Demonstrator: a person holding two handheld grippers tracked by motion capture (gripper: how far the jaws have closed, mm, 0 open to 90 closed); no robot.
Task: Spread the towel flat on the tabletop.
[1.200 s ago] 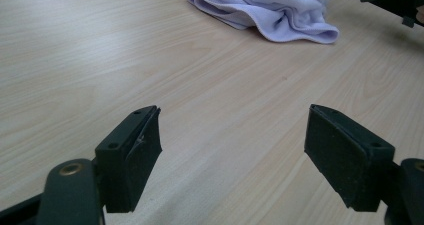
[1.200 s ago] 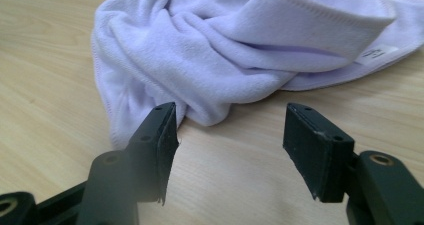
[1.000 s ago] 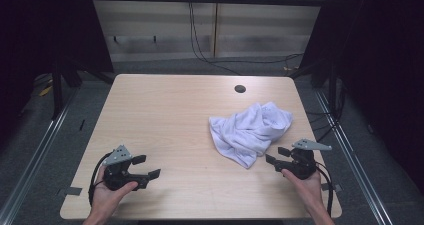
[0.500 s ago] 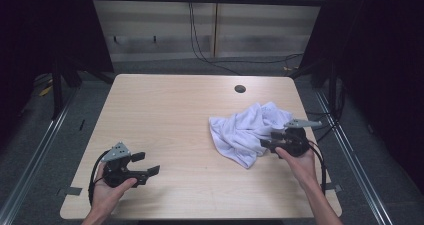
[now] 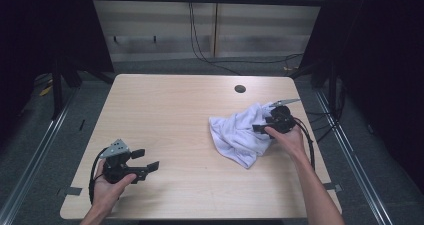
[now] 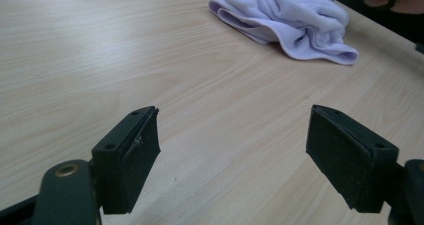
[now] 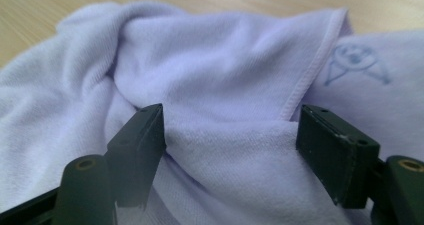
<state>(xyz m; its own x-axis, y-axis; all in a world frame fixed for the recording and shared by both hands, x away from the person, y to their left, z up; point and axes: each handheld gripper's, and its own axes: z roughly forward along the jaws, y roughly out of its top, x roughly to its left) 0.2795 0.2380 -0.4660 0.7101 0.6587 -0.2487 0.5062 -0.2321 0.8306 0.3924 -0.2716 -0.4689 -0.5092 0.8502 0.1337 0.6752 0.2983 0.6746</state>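
**Right gripper wide open at the towel**

The right gripper [image 5: 264, 124] sits at the right side of the crumpled white towel [image 5: 240, 132], its jaws spread wide and having just opened further — a fold of cloth lies between them in the right gripper view, [image 7: 230, 130] but the pads do not press on it. A hemmed edge of the towel runs up just inside the right-hand jaw.

The left gripper [image 5: 146, 160] rests in the person's hand near the table's front left corner, jaws also wide apart with nothing between them — only bare wood shows past its pads [image 6: 135, 150].

The towel lies on the right half of the table [image 5: 165, 110], close to the right edge and well clear of the front edge. A small round hole [image 5: 240, 89] sits near the far edge, behind the towel. The middle and left of the tabletop are open wood.
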